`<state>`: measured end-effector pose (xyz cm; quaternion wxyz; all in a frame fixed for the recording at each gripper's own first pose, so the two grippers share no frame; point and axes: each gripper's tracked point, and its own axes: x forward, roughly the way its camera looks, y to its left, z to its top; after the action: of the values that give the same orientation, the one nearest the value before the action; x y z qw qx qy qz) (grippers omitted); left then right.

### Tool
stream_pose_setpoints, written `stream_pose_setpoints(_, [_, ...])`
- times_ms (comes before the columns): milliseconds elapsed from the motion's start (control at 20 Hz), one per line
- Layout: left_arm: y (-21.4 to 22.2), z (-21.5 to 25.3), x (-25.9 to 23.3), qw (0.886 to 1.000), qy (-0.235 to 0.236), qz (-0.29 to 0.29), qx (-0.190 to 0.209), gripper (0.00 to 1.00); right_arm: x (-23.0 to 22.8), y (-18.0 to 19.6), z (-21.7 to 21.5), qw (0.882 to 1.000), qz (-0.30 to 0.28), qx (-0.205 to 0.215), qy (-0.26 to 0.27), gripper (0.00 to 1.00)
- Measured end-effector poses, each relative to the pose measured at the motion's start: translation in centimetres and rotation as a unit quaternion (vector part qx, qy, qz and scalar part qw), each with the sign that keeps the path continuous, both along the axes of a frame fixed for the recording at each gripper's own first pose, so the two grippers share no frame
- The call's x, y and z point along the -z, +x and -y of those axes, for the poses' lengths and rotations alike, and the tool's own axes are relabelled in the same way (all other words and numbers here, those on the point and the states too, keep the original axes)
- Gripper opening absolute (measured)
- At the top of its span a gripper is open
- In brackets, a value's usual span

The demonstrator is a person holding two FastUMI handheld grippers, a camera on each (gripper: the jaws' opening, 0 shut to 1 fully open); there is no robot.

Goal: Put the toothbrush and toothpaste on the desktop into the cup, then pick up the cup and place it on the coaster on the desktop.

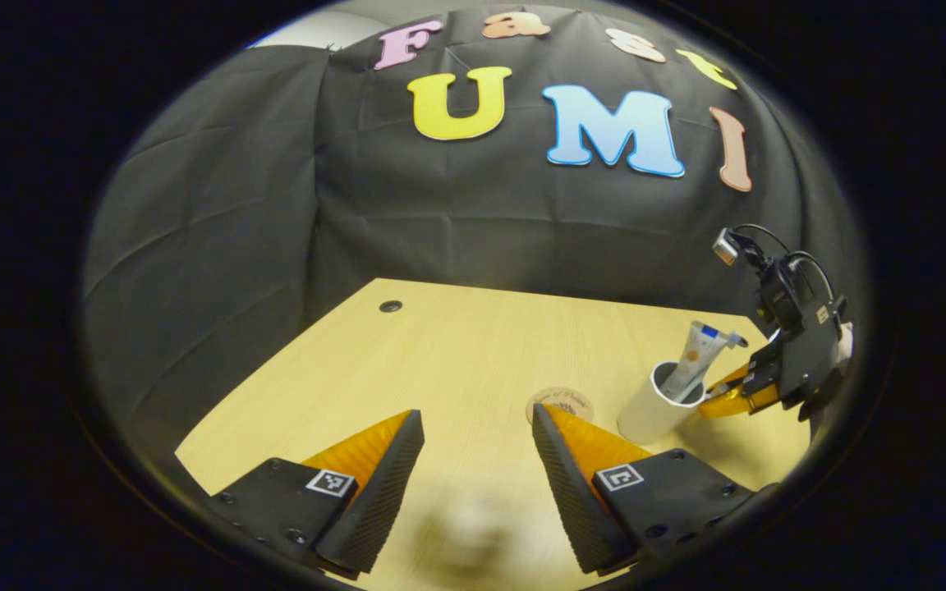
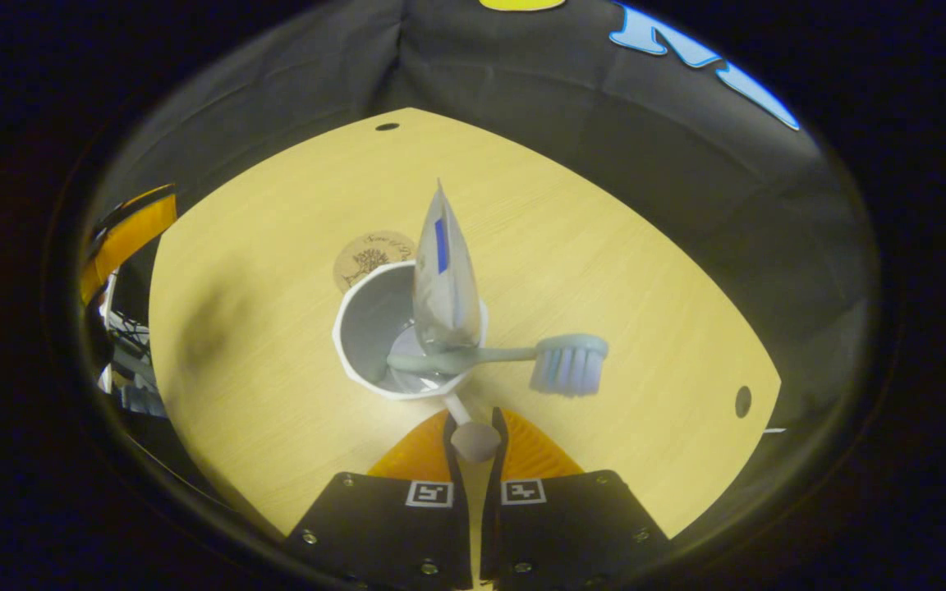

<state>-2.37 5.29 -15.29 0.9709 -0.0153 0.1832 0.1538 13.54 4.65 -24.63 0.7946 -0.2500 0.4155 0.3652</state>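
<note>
My right gripper [image 2: 473,427] has its jaws clamped on the white cup's handle [image 2: 473,439], ready to lift; the grey toothbrush [image 2: 522,355] and pale toothpaste tube [image 2: 443,279] stand inside the white plastic cup [image 2: 358,328]; the round brown coaster [image 2: 370,253] lies just beyond; my left gripper [image 1: 477,447] idles with jaws apart over the pale wooden worktop [image 1: 440,345].

Worktop [image 1: 456,353]: pale wood-grain laminate w/ light yellow tone, smooth, faint glare patch near bottom of left gripper view. Small round dark hole [image 1: 390,306] near far left corner; in right gripper view a second hole [image 2: 742,401] sits near the right edge. Worktop corners pointed, edges straight but bowed by fisheye. Booth wall [image 1: 276,205]: black cloth, hung behind and to the sides of worktop, creased in long folds and square fold marks, meets worktop's far edge directly. Small strip of lighter wall or ceiling [image 1: 309,29] above cloth at top left. Light: soft, from overhead, blurry dark shadows on wood [image 2: 210,328].
</note>
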Motion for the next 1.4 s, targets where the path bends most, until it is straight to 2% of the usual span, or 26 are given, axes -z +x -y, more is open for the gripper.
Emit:
stream_pose_setpoints(450, [-1.8,-1.7,-0.3,1.0,0.001,0.006,-0.003,0.91,-1.7,-0.2,-2.9,1.0,0.0,0.02,0.022,0.07])
stream_pose_setpoints(800, [-3.2,-4.5,-0.4,1.0,0.001,0.007,-0.008,0.92,-3.6,0.5,-7.9,0.999,0.006,0.006,0.035,0.06])
stream_pose_setpoints(850, [-3.5,-4.9,-0.5,1.0,0.002,0.007,-0.01,0.89,-3.5,0.9,-8.2,0.999,0.008,0.003,0.035,0.07])
stream_pose_setpoints(950, [-4.1,-6.0,-0.5,1.0,0.003,0.007,-0.015,0.91,-3.2,1.3,-9.4,0.999,0.009,0.0,0.036,0.06])
stream_pose_setpoints(1300, [-5.6,-9.4,-0.1,0.999,0.001,0.004,-0.039,0.91,-2.4,2.2,-12.1,0.999,0.01,-0.004,0.037,0.06])
stream_pose_setpoints(1400, [-5.8,-9.9,0.2,0.999,-0.002,0.001,-0.042,0.89,-2.4,1.8,-11.4,0.999,0.014,-0.008,0.033,0.06])
